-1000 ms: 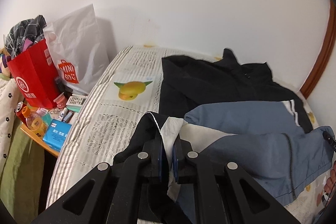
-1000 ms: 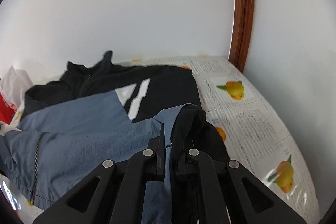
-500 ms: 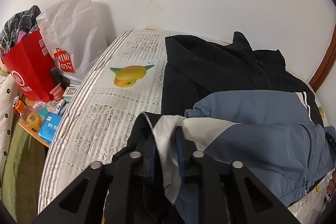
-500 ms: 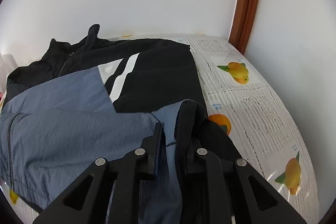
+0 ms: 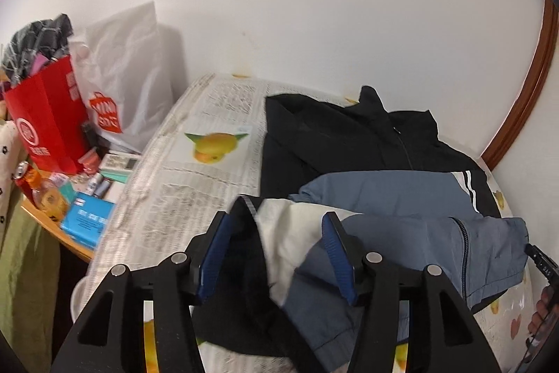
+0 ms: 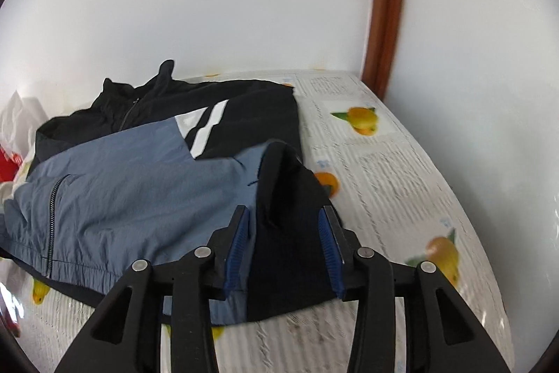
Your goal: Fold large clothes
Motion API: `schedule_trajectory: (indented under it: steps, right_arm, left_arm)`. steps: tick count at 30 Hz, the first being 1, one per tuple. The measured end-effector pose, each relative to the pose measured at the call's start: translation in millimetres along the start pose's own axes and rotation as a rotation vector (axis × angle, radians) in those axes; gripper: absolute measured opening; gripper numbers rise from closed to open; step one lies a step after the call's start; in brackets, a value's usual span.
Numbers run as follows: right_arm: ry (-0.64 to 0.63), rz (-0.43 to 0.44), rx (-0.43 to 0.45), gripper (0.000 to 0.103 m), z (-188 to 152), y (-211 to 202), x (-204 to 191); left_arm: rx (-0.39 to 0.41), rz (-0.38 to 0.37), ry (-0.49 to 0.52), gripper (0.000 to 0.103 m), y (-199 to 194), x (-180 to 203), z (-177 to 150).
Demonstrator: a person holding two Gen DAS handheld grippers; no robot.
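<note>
A large black, grey-blue and white jacket (image 5: 391, 198) lies on the bed, its lower half folded up over the black upper part; it also shows in the right wrist view (image 6: 139, 184). My left gripper (image 5: 276, 226) is open, its jaws standing apart around the jacket's folded left corner of black and white cloth. My right gripper (image 6: 284, 219) is open, its jaws standing apart around the folded black and blue right corner. The cloth rests loose between both pairs of pads.
The bed has a newspaper-print sheet with orange fruit pictures (image 5: 213, 145). A red paper bag (image 5: 45, 124), a white plastic bag (image 5: 129, 83) and a cluttered side table (image 5: 80, 208) stand left of the bed. A white wall and a brown door frame (image 6: 387, 6) are behind.
Both grippers were shut on the jacket's folded corners and carried them toward the collar. Now both have opened and let go, and the corners lie on the jacket.
</note>
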State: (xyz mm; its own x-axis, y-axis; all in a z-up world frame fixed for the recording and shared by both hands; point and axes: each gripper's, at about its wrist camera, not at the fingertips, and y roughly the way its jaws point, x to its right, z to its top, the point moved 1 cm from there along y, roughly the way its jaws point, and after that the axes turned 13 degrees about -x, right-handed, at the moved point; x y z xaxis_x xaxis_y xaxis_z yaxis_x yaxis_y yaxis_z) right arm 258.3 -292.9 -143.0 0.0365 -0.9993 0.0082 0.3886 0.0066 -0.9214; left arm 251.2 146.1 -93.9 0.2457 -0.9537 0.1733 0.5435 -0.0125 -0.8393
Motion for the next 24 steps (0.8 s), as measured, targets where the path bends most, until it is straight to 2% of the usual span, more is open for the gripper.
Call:
schedule_trajectory:
  steps: [5,13,18,24]
  right_arm:
    - [0.029,0.014,-0.041,0.046,-14,-1,14]
    - [0.065,-0.002,-0.007,0.048,-29,-17,33]
    - [0.085,0.062,-0.089,0.049,-29,15,40]
    - [0.096,0.113,-0.135,0.049,-28,49,38]
  left_arm:
    - [-0.022,0.018,-0.024,0.052,-5,-23,-14]
    - [-0.091,0.012,-0.049,0.052,7,-50,-45]
    - [-0.14,-0.02,-0.053,0.052,25,-51,-51]
    - [-0.19,-0.041,-0.046,0.052,46,-47,-55]
